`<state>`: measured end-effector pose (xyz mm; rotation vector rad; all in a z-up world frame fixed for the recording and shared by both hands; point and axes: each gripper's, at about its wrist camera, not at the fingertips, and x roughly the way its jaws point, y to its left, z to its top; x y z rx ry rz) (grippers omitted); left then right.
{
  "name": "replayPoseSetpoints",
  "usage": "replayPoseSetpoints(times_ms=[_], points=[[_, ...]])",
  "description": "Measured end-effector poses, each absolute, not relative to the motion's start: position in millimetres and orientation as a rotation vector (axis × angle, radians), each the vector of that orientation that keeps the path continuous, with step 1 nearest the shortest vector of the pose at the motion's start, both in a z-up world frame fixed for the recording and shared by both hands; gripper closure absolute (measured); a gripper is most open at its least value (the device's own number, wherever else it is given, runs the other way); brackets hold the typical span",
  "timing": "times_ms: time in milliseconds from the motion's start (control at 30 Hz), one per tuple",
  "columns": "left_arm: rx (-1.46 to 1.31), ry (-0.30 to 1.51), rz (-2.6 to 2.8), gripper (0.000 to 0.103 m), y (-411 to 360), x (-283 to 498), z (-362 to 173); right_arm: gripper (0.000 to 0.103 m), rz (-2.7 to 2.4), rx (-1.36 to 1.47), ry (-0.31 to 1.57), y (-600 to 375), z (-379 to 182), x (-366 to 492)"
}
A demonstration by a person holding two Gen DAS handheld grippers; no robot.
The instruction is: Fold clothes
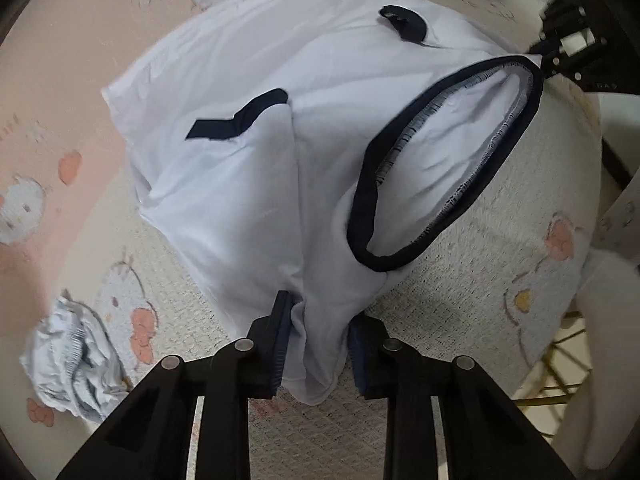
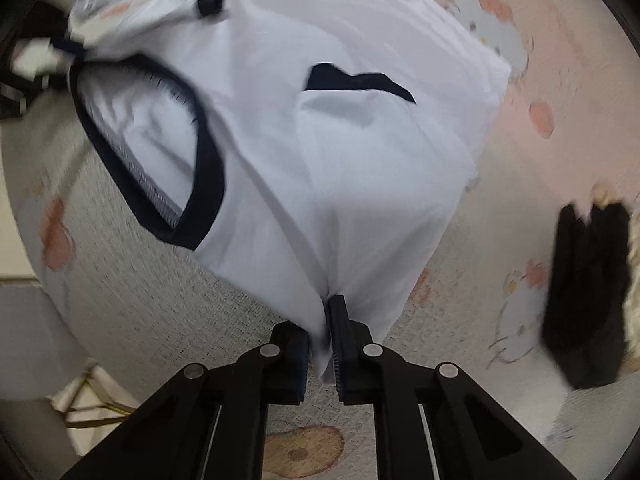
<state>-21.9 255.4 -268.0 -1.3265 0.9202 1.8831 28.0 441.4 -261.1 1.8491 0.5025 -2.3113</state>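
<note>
Two grippers pinch one white T-shirt (image 1: 248, 148) with navy trim, which fills the centre of both views above a cartoon-printed blanket (image 1: 60, 92). Left gripper (image 1: 318, 344), bottom centre, is clamped on a bunched shoulder fold. Right gripper (image 2: 322, 344), bottom centre, is clamped likewise. Crumpled pale garment (image 1: 72, 364) lies lower left; black garment (image 2: 584, 296) lies at right.

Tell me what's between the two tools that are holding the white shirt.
In both wrist views, only the white shirt spans from the left tool to the right tool, its navy collar opening between them.
</note>
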Motion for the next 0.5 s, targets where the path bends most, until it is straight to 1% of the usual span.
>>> replayPoseSetpoints(times_ms=[100,267,333,400,500], points=[[-1.335,0.881,1.887,0.080,255,-31,-258,0.096,-2.325,1.847,0.355,456,-255,22],[-1.256,0.864,1.983,0.080,255,-41,-236,0.096,-2.388,1.772,0.209,466,-236,18],[-1.244,0.853,2.004,0.080,255,-45,-232,0.096,-2.413,1.729,0.179,468,-228,16],[-1.232,0.841,2.025,0.082,255,-49,-229,0.096,-2.448,1.708,0.161,472,-223,14],[-1.236,0.883,2.038,0.086,256,-60,-234,0.096,-2.478,1.713,0.151,480,-223,2]])
